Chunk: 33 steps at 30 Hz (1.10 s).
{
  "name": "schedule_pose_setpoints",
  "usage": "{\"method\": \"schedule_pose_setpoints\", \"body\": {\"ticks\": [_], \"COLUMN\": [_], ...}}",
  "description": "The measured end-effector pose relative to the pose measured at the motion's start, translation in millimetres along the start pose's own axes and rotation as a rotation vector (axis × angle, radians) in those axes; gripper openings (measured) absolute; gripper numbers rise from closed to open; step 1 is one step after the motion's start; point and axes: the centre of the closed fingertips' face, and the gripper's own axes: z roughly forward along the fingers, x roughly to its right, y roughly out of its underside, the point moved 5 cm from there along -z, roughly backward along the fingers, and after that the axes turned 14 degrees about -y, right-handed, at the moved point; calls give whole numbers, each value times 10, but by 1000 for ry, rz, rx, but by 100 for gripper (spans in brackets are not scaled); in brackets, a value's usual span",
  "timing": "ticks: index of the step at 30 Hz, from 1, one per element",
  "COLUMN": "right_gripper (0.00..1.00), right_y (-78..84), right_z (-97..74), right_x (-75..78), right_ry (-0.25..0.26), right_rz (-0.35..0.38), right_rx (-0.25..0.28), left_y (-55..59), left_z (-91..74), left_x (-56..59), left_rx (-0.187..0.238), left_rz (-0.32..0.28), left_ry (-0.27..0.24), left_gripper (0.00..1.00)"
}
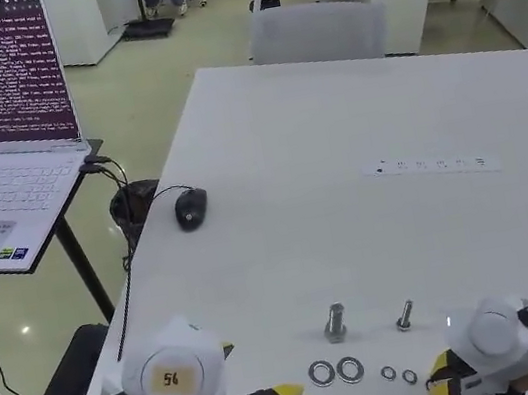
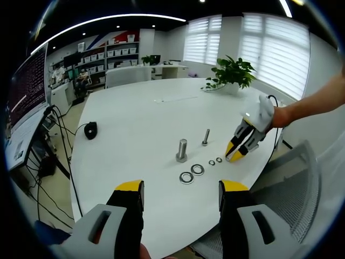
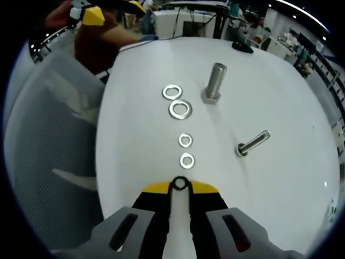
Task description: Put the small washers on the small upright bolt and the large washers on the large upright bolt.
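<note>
- The left tongs [image 2: 181, 188] gape wide with nothing between them, hanging over the near edge of the tabletop [image 1: 336, 145], towards its left corner.
- The right tongs [image 3: 180, 189] are narrow, their yellow tips pinched on what looks like a small washer [image 3: 180, 184]. They sit low at the near edge, right of the parts.
- Two large washers [image 3: 180, 109] lie flat and just beside each other close to the near edge.
- Two small washers [image 3: 185, 140] lie flat in line with them, between the large pair and the right tongs.
- The large bolt [image 3: 214, 81] stands upright on its head just behind the large washers, bare of washers.
- The small bolt [image 1: 405, 316] stands upright behind the small washers, also bare.
- A mouse [image 1: 191, 209] rests near the left edge, its cable running over it.
</note>
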Motion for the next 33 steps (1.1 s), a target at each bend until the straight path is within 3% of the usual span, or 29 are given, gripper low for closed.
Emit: {"method": "schedule_pose_setpoints", "body": {"ticks": [12,18,25,33], "right_gripper": [13,13,13,13], "right_y": [-48,-117,-289,-522], "right_z": [-325,-539,-648,-617], "right_x": [204,375,508,657], "right_ry": [90,144,165,148], "right_rz": [82,116,89,33], "right_rx": [100,158,162,115], "left_y": [-32,-42,-11,-11], "left_z": [29,37,33,21], "left_x": [23,33,29,16], "left_rx": [2,5,1,2], "left_rz": [6,6,1,-6], "left_ry": [10,13,11,5], "left_gripper": [55,55,55,55]}}
